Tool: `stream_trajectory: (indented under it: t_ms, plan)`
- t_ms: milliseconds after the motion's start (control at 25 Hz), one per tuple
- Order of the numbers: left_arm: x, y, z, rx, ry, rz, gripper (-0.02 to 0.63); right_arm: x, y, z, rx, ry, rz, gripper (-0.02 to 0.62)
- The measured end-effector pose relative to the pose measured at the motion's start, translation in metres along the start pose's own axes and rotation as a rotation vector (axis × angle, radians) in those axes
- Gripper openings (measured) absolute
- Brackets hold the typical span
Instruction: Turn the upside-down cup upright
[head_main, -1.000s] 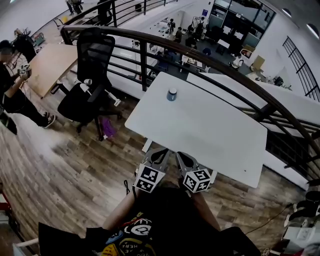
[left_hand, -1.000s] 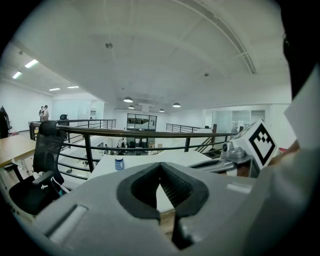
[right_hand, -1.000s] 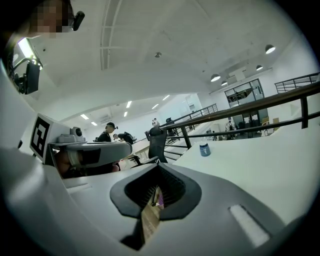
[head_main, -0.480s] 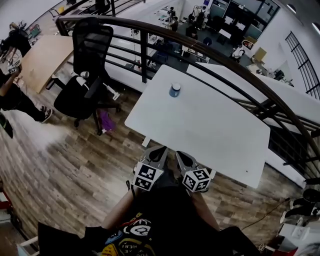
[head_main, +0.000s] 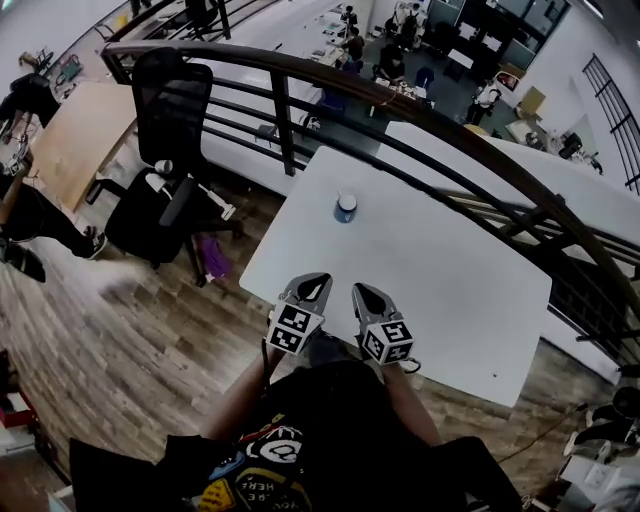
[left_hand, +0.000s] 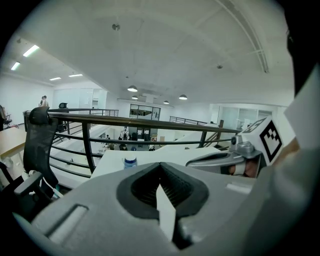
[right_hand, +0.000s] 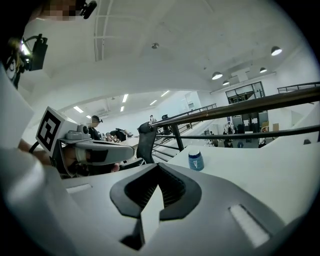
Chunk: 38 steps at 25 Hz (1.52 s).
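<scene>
A small blue cup (head_main: 345, 207) stands upside down, white base up, near the far left of the white table (head_main: 450, 280). It also shows in the left gripper view (left_hand: 130, 161) and the right gripper view (right_hand: 195, 160). My left gripper (head_main: 314, 282) and right gripper (head_main: 358, 291) hover side by side over the table's near edge, well short of the cup. Both are shut with nothing between the jaws (left_hand: 160, 165) (right_hand: 158, 168). Each gripper view shows the other gripper beside it: the right gripper (left_hand: 225, 159) and the left gripper (right_hand: 100, 150).
A black curved railing (head_main: 400, 110) runs behind the table, with a drop to a lower floor beyond. A black office chair (head_main: 165, 150) stands left of the table on the wood floor. A wooden table (head_main: 75, 130) and a person (head_main: 25, 100) are at far left.
Both grippers have moved forward together from in front of the table to over its near edge. The jaws stayed shut. The cup has not moved.
</scene>
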<state>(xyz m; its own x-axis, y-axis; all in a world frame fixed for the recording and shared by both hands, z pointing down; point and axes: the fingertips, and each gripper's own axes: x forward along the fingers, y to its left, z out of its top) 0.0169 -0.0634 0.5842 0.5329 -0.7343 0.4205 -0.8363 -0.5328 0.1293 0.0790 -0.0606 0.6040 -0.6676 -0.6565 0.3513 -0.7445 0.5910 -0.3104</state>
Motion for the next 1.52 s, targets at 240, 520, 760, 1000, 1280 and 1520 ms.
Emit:
stream_trajectory:
  t_ms: [240,520,760,1000,1280,1520]
  plan:
    - [0.067,0.048,-0.010,0.001,0.065,0.051,0.005,0.066,-0.055,-0.004,-0.062,0.047,-0.008,0.003]
    - [0.097,0.095,-0.001,-0.005,0.098,0.089,0.005,0.160,-0.116,-0.026,-0.034,0.120,-0.064,0.102]
    - [0.098,0.125,-0.001,-0.051,0.106,0.045,0.005,0.247,-0.171,-0.037,-0.166,0.167,-0.210,0.361]
    - [0.090,0.136,-0.014,-0.057,0.163,0.018,0.005,0.302,-0.185,-0.050,-0.194,0.241,-0.244,0.426]
    - [0.104,0.145,-0.023,-0.110,0.239,-0.035,0.006,0.307,-0.175,-0.042,-0.275,0.306,-0.220,0.385]
    - [0.123,0.132,0.031,0.005,0.263,-0.166,0.228,0.247,-0.117,0.002,-0.436,0.261,-0.092,0.386]
